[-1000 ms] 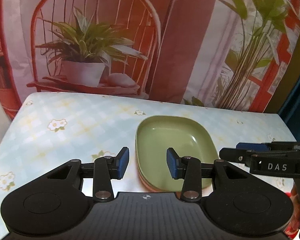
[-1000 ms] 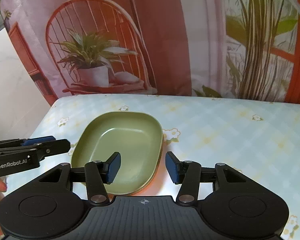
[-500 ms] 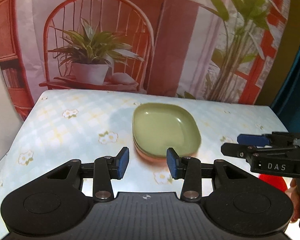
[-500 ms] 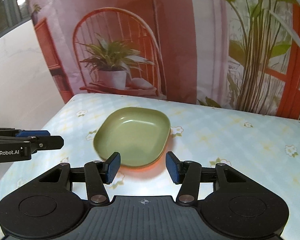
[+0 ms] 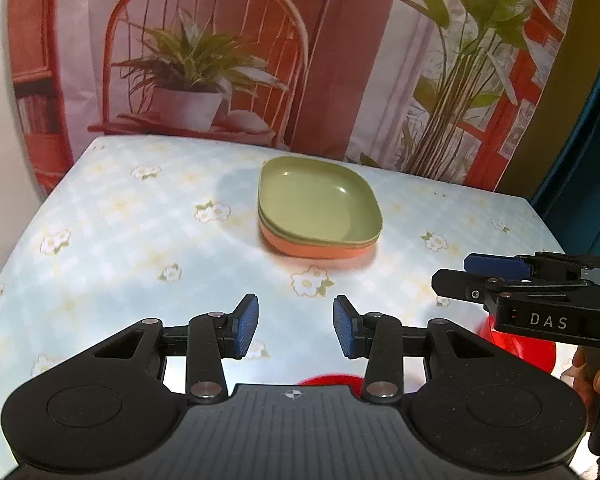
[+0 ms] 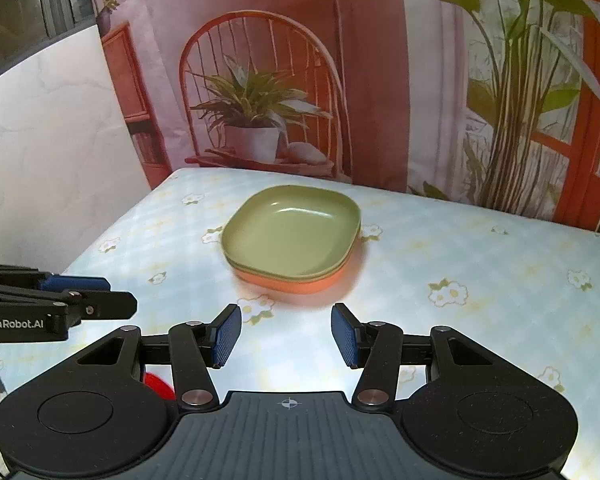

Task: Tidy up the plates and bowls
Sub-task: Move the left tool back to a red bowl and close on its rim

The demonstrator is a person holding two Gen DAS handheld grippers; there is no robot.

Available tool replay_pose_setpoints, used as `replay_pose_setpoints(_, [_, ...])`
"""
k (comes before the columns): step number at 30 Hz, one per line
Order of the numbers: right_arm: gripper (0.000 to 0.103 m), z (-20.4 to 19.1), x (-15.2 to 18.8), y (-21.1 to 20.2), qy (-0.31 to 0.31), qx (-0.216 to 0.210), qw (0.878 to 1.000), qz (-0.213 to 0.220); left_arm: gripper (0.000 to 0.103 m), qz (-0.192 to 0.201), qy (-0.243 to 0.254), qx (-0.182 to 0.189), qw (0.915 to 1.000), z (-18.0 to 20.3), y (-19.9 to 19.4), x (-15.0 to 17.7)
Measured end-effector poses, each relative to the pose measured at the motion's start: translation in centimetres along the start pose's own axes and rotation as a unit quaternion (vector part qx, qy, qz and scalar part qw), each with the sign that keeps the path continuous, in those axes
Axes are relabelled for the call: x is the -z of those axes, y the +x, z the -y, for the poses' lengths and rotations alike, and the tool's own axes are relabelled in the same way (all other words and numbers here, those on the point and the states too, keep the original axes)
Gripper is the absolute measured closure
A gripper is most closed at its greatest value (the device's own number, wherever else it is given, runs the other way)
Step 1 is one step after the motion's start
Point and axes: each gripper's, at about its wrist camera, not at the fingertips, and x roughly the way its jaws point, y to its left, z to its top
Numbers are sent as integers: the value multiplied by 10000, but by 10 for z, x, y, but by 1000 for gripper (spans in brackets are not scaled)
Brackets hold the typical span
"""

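Observation:
A stack of square plates stands on the flowered tablecloth: green plates (image 5: pixel 318 204) on an orange one (image 5: pixel 312 250); it also shows in the right wrist view (image 6: pixel 291 232). My left gripper (image 5: pixel 295 326) is open and empty, well short of the stack. My right gripper (image 6: pixel 285 334) is open and empty, also short of the stack. The right gripper shows side-on in the left wrist view (image 5: pixel 540 292), the left gripper in the right wrist view (image 6: pixel 55 304). A red object (image 5: pixel 520 344) lies near the front edge, partly hidden by the grippers.
The table (image 6: pixel 480 280) has a light blue checked cloth with flowers. A printed backdrop (image 6: pixel 259 100) with chair and plants hangs behind the table. A white marble wall (image 6: pixel 51 128) stands at the left.
Both grippers have pulled back and up from the plate stack, which now looks smaller and farther. The red object has come into view near the front edge. Both stay open.

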Motion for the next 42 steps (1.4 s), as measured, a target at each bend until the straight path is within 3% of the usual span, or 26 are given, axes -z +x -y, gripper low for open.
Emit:
replay_pose_setpoints(15, [57, -24, 23, -8, -349, -40, 9993, -138, 60, -12, -144, -36, 9999, -1, -10, 16])
replay_pose_setpoints(42, [59, -9, 56, -53, -328, 159, 9993, -4, 60, 48, -102, 55, 9999, 14, -35, 41])
